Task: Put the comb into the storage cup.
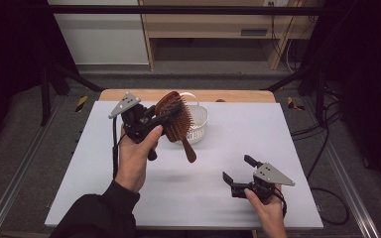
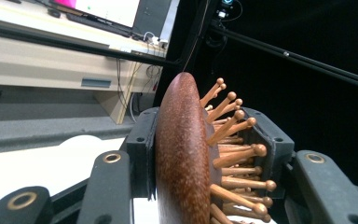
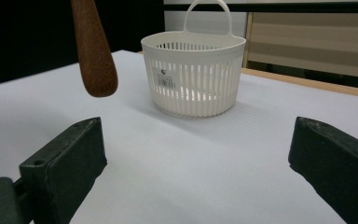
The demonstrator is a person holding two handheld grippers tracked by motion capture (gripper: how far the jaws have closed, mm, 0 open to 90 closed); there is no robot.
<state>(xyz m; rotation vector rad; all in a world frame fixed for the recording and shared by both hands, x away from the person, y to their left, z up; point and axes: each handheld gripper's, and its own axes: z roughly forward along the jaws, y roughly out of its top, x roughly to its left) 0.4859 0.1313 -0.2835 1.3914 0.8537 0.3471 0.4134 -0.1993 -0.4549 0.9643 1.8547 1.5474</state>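
Wooden hairbrush [image 1: 174, 119] is clamped by its head in the left gripper [image 1: 164, 118] above the table near a white basket [image 1: 198, 124], while the right gripper [image 1: 239, 171] gapes wide, holding nothing.

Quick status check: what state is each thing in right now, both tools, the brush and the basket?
Left tool: shut on the hairbrush head, raised above the table.
Right tool: open, nothing between its jaws, low over the table.
Hairbrush: held in the air, handle hanging down, bristles against one jaw.
Basket: upright on the table, handle up; contents cannot be told.
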